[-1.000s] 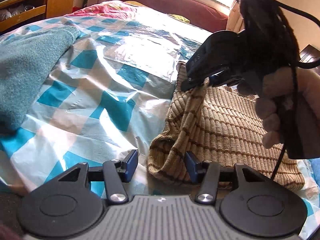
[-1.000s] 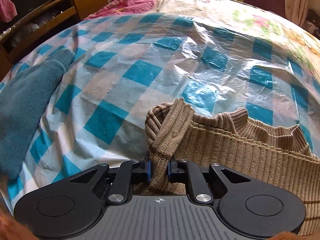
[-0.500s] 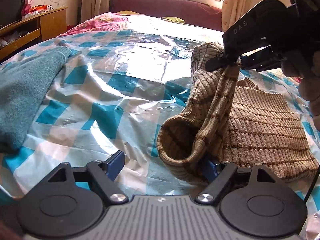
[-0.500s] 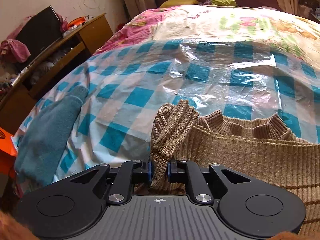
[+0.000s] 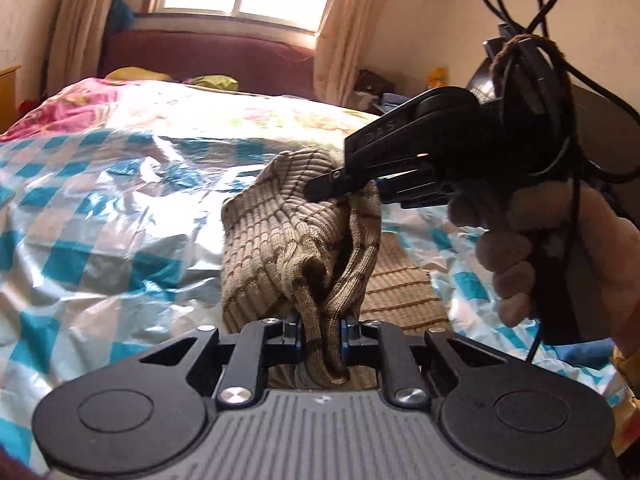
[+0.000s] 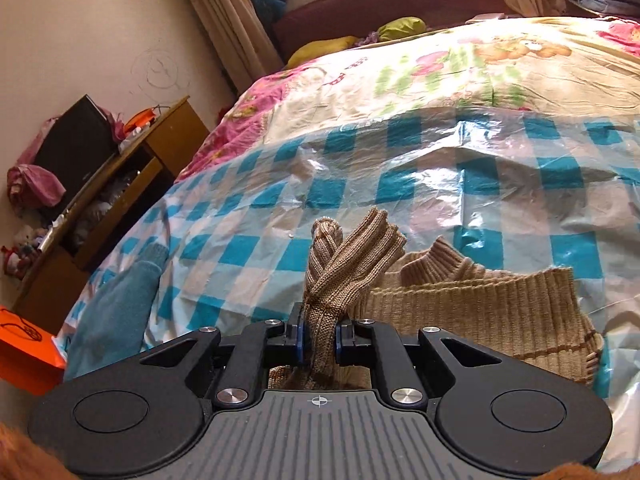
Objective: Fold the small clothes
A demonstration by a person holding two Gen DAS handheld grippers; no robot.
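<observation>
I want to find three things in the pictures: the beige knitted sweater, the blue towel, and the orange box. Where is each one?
beige knitted sweater (image 5: 276, 240): left wrist view, on the lifted striped fold.
blue towel (image 6: 116, 316): right wrist view, on its middle, at the bed's left edge.
orange box (image 6: 24, 350): right wrist view, on its top face.
</observation>
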